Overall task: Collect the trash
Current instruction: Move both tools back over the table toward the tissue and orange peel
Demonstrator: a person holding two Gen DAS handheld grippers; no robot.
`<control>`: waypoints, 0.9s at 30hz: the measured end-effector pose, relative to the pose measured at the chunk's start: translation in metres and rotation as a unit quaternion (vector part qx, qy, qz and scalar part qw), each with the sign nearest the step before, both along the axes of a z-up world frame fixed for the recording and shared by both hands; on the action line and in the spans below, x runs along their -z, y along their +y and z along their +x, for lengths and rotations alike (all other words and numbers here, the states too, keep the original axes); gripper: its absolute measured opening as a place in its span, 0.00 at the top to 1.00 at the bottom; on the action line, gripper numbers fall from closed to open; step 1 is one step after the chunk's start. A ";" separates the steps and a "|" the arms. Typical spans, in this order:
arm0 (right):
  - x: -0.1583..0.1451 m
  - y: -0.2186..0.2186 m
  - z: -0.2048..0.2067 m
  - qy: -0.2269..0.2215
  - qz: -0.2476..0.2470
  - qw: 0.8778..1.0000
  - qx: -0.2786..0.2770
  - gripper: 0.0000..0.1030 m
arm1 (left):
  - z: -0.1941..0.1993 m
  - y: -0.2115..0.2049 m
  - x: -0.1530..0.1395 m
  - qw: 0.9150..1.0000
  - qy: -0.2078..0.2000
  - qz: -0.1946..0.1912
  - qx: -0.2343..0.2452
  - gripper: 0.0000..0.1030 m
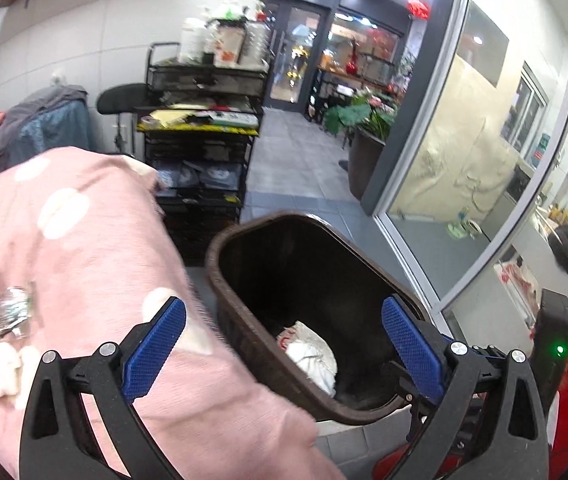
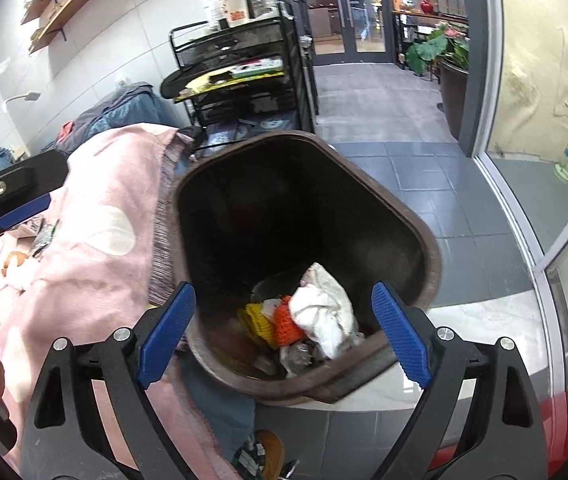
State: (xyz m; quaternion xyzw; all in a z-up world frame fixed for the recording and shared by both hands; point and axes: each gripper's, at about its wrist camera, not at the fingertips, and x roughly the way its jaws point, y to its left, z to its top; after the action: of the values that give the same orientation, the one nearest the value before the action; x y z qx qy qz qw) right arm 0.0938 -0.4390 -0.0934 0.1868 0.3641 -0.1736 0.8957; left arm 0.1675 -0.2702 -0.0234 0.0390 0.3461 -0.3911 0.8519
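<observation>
Here, pink dotted blanket [image 1: 96, 240], brown bin [image 2: 423, 240] on grey tile floor [image 2: 423, 168], both grippers' fingers wide apart, nothing held.

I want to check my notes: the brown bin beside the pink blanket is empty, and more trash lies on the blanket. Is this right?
Not quite. The bin is not empty: the right wrist view shows white paper and orange and yellow pieces inside. The rest holds: trash lies on the blanket.
</observation>
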 end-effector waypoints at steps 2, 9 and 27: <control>-0.003 0.007 0.004 -0.006 -0.002 1.000 -0.012 0.14 | -0.003 0.014 -0.005 1.000 -0.011 -0.005 -0.012 0.06; -0.016 0.036 0.022 -0.019 -0.013 0.998 -0.055 0.14 | -0.003 0.060 -0.014 0.998 -0.024 -0.014 -0.054 0.06; -0.044 0.133 0.076 -0.037 -0.021 0.981 -0.190 0.14 | 0.003 0.183 0.003 0.981 -0.035 0.029 -0.187 0.06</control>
State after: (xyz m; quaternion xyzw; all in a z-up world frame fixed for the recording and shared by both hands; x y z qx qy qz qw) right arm 0.1702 -0.3057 -0.0490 0.1022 0.3562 -0.0012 0.9288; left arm 0.1706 -0.0868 -0.0264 0.0121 0.3288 -0.2126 0.9201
